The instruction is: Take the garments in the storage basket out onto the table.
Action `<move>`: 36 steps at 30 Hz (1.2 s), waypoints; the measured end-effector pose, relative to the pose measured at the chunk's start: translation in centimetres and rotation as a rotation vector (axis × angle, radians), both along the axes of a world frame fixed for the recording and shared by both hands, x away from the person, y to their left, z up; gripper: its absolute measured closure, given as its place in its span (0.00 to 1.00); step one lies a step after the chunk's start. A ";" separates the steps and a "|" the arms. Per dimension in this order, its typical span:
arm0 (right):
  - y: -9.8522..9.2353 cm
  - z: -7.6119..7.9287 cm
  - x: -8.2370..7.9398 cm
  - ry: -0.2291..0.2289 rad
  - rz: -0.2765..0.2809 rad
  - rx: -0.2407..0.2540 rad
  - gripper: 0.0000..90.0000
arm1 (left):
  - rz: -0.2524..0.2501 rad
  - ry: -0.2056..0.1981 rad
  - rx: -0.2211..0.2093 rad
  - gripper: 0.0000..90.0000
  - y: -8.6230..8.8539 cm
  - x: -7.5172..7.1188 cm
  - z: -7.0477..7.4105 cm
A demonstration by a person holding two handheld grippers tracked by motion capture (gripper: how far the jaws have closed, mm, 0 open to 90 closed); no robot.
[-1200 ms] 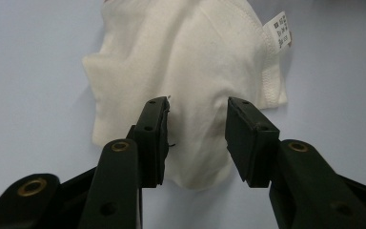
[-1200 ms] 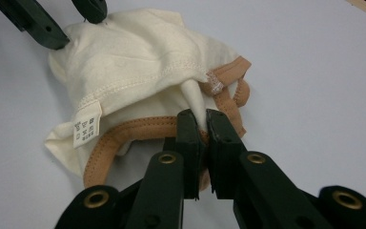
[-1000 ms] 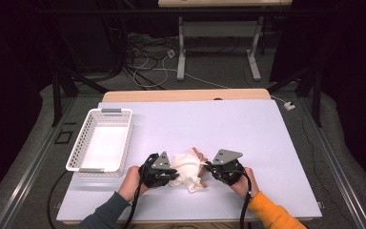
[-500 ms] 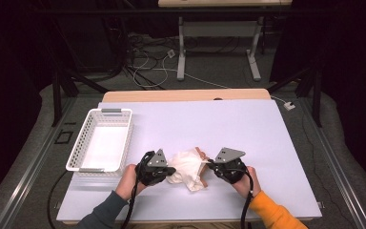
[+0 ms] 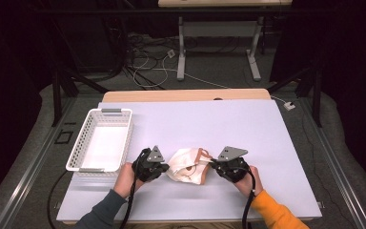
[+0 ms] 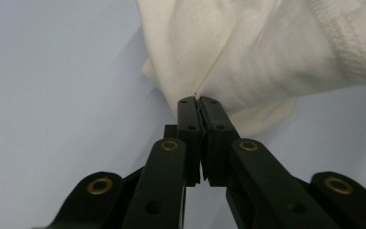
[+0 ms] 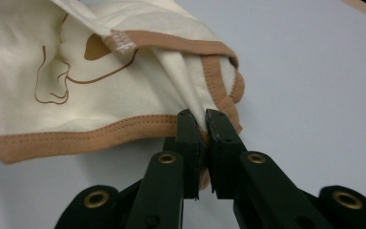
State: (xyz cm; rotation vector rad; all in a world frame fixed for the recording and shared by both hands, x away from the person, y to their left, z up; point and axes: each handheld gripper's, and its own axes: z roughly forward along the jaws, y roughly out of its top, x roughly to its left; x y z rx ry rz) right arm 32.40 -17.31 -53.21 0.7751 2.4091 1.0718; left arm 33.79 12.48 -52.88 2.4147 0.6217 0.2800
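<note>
On the white worktop (image 5: pixel 248 129), a white basket (image 5: pixel 101 139) sits left, well apart from the cream garment (image 5: pixel 187 167) that the left tool (image 5: pixel 164 168) and right tool (image 5: pixel 213 164) both pinch, jaws closed.

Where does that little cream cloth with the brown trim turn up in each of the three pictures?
High view: the cream cloth lies low in the middle, between the two grippers.
Left gripper view: the cloth is at the top right, pinched at its edge.
Right gripper view: the cloth is at the upper left, held at its brown hem.
Shared landmark: the pale table top.
</note>
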 end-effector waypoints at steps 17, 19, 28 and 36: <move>0.7 0.2 -0.6 0.004 0.052 0.003 0.93 | -0.027 -0.029 -0.115 0.30 -2.8 -2.2 2.7; 0.8 0.2 -0.8 0.004 0.057 0.006 0.93 | -0.039 -0.034 -0.108 0.30 -3.4 -2.4 2.8; 1.5 0.1 -1.2 0.019 0.092 0.004 0.93 | 0.031 -0.049 -0.059 0.33 -5.9 -1.9 1.7; 1.7 -0.1 -1.3 0.033 0.107 -0.003 0.93 | 0.055 -0.061 -0.071 0.62 -5.4 -1.0 0.6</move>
